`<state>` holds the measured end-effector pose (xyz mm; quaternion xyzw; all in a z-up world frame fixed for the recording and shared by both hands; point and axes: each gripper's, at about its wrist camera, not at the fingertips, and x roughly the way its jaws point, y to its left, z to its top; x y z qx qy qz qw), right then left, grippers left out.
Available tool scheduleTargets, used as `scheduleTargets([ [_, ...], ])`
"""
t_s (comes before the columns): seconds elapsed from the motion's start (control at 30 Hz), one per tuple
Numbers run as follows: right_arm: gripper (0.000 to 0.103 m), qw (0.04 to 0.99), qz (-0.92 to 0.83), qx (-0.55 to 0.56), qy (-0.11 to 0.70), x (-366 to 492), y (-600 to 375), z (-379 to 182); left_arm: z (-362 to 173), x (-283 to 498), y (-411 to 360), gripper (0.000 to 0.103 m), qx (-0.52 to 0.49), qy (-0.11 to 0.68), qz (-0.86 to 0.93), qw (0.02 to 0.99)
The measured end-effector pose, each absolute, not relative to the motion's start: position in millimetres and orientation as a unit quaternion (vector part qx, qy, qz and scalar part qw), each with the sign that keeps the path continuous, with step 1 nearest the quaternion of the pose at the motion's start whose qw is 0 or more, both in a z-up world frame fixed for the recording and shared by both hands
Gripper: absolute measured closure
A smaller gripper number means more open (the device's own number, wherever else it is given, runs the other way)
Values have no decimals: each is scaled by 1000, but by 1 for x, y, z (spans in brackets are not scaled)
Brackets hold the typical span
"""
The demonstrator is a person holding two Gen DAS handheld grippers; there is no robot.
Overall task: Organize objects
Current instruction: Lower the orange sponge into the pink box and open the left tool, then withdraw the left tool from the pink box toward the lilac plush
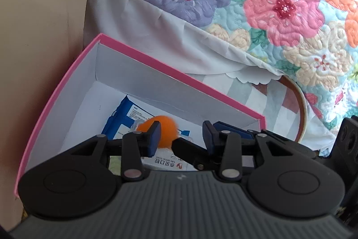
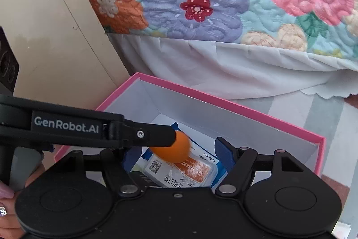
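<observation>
Quilted bedding (image 2: pixel 201 3) with large pink, purple and orange flowers filled the background, a white sheet hanging below it, and a beige panel (image 2: pixel 51 41) stood at the left.

Below these sat one pink-rimmed box (image 2: pixel 235 108) with white inner walls. Both hand-held grippers pointed down into it.

The left gripper (image 1: pixel 181 134) stood with its two blue pads (image 1: pixel 154 138) apart and nothing pressed between them. One orange ball (image 1: pixel 166 130) showed just past the left pad, blurred at its edge, and whether it touched the pad could not be told. Being round, it had no long axis.

The right gripper (image 2: pixel 179 156) had its jaws spread wide, released, with nothing gripped. From its camera the ball (image 2: pixel 179 146) sat at the tip of the left gripper's black arm, above the packets in the box.

On the box floor, toward the near side, lay one blue packet (image 1: pixel 125 118) and on top of it one clear flat pack (image 2: pixel 181 169) with an orange insert, a printed code and a white label. That pack's long axis ran slantwise across the floor, from the near left toward the far right wall.

Fingertips (image 2: pixel 6 192) with pale painted nails showed at the lower left edge of the right camera's view.
</observation>
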<state>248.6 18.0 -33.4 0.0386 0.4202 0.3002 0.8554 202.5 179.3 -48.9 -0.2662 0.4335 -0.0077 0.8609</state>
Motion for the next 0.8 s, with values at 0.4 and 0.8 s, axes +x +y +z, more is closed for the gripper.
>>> scheduleTargets([
  [0.4, 27, 858, 322, -24, 399, 204, -2, -5, -17, 174, 144, 56, -156, 460, 9, 874],
  [0.8, 27, 853, 349, -63, 383, 156, -27, 34, 28, 129, 112, 54, -79, 508, -7, 858],
])
